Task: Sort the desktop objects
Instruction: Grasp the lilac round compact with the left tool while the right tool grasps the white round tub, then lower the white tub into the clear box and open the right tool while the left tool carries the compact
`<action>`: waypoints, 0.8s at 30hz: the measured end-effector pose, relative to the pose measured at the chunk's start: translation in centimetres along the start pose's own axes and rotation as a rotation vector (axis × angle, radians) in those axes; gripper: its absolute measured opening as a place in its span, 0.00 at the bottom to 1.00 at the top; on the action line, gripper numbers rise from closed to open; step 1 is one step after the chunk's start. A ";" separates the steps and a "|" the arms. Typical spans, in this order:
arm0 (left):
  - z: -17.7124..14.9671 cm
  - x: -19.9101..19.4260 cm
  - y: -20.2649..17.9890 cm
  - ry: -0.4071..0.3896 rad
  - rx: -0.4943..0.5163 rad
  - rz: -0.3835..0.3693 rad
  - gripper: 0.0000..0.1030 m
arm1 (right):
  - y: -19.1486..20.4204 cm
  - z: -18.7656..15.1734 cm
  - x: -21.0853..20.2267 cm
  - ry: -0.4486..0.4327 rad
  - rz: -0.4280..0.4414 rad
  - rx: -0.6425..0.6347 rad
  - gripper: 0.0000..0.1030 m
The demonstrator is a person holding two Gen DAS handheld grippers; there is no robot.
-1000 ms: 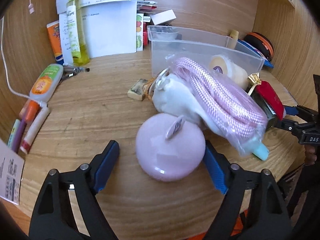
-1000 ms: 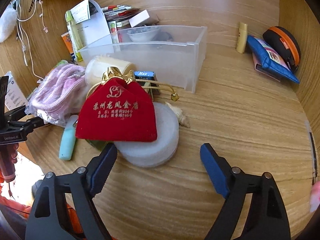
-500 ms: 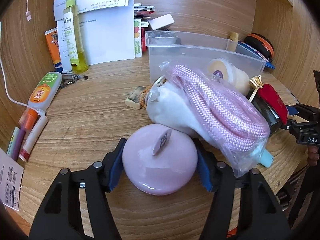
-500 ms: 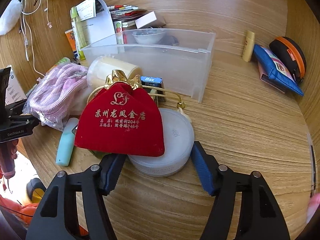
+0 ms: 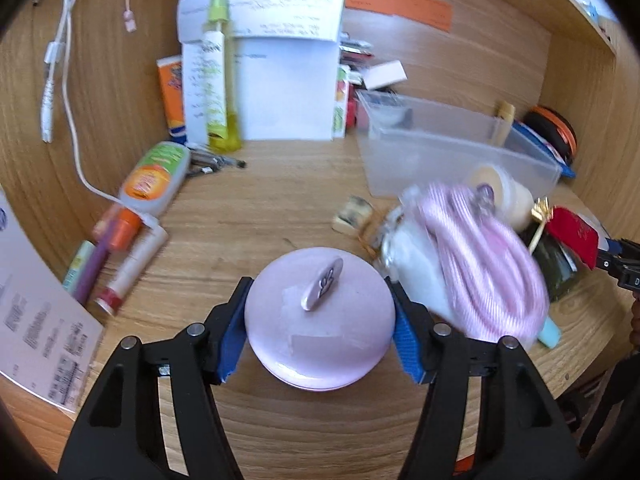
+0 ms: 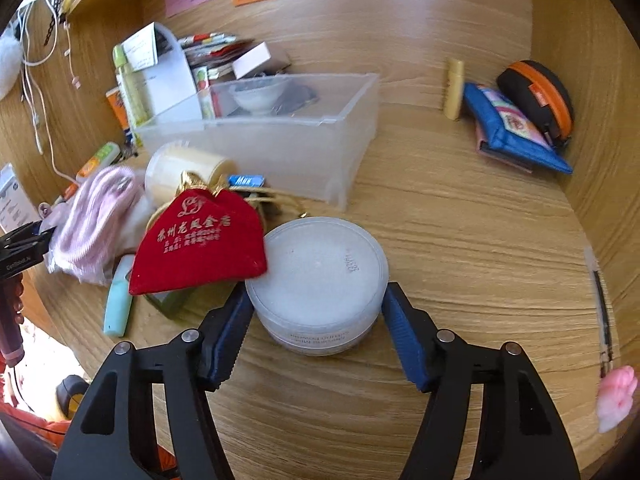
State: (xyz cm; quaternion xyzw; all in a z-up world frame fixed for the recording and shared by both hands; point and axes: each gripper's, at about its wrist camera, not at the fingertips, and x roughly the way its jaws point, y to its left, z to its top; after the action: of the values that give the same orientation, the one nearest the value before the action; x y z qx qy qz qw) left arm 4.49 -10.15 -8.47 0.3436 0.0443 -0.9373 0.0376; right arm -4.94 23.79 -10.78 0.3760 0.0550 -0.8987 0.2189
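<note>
While the left gripper [image 5: 320, 322] jaws pinch a pink round case [image 5: 319, 320] and the right gripper [image 6: 316, 304] jaws a frosted jar [image 6: 318, 280], sorting looks barely begun: the clear bin [image 6: 280, 148] holds little, clutter crowds the tabletop [image 6: 460, 240].

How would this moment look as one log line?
left gripper: shut on pink case | right gripper: shut on frosted jar

Desk layout
Bin [image 6: 280, 148] far centre; pouch [image 6: 200, 244] overlaps jar [image 6: 320, 276] at its left; rope [image 6: 96, 220] further left.
</note>
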 end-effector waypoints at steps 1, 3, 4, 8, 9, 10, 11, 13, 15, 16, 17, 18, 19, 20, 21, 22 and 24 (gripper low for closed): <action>0.3 -0.2 0.1 -0.009 0.000 0.001 0.61 | -0.1 0.2 -0.2 -0.007 -0.003 0.001 0.60; 0.8 -0.5 0.2 -0.021 0.002 0.000 0.61 | -0.3 0.6 -0.6 -0.018 -0.006 0.006 0.60; 1.3 -0.7 0.2 -0.030 0.006 -0.009 0.61 | -0.4 0.8 -0.8 -0.024 -0.008 0.004 0.60; 2.7 -1.1 -0.7 -0.055 0.038 -0.028 0.61 | -0.5 1.7 -1.3 -0.044 -0.007 -0.004 0.60; 3.0 -1.2 -0.9 -0.061 0.046 -0.035 0.61 | -0.5 2.1 -1.4 -0.050 -0.004 -0.008 0.60; 3.5 -1.2 -1.1 -0.066 0.054 -0.044 0.61 | -0.5 2.2 -1.5 -0.056 -0.003 -0.013 0.60; 3.9 -1.3 -1.4 -0.071 0.061 -0.056 0.61 | -0.4 2.4 -1.7 -0.061 -0.005 -0.019 0.60; 4.8 -1.2 -1.7 -0.077 0.071 -0.076 0.61 | -0.2 3.0 -1.9 -0.076 -0.010 -0.037 0.60; 5.6 -1.2 -2.2 -0.081 0.078 -0.095 0.61 | -0.1 3.5 -2.2 -0.090 -0.015 -0.047 0.60; 6.1 -1.1 -2.4 -0.083 0.079 -0.107 0.61 | 0.0 3.8 -2.3 -0.098 -0.018 -0.052 0.60; 6.6 -1.0 -2.5 -0.086 0.079 -0.120 0.61 | 0.0 4.0 -2.5 -0.103 -0.020 -0.056 0.60; 7.0 -1.0 -2.6 -0.089 0.078 -0.132 0.61 | 0.0 4.3 -2.6 -0.110 -0.023 -0.059 0.60; 7.4 -0.9 -2.7 -0.092 0.074 -0.145 0.61 | 0.0 4.5 -2.7 -0.114 -0.024 -0.062 0.60; 7.8 -0.9 -2.9 -0.094 0.071 -0.158 0.61 | 0.0 4.8 -2.8 -0.118 -0.025 -0.064 0.60; 8.2 -0.8 -2.9 -0.097 0.067 -0.169 0.61 | 0.0 5.1 -2.9 -0.123 -0.026 -0.065 0.60; 8.6 -0.7 -3.1 -0.098 0.064 -0.179 0.61 | 0.0 5.3 -3.0 -0.127 -0.027 -0.068 0.60; 9.5 -0.4 -3.3 -0.101 0.063 -0.194 0.61 | 0.0 6.0 -3.1 -0.139 -0.032 -0.077 0.60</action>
State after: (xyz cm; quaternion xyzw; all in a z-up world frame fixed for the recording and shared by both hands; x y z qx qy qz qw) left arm -1.60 -7.91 -0.80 0.2910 0.0459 -0.9536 -0.0621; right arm -6.89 23.28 -4.36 0.3033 0.0801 -0.9232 0.2222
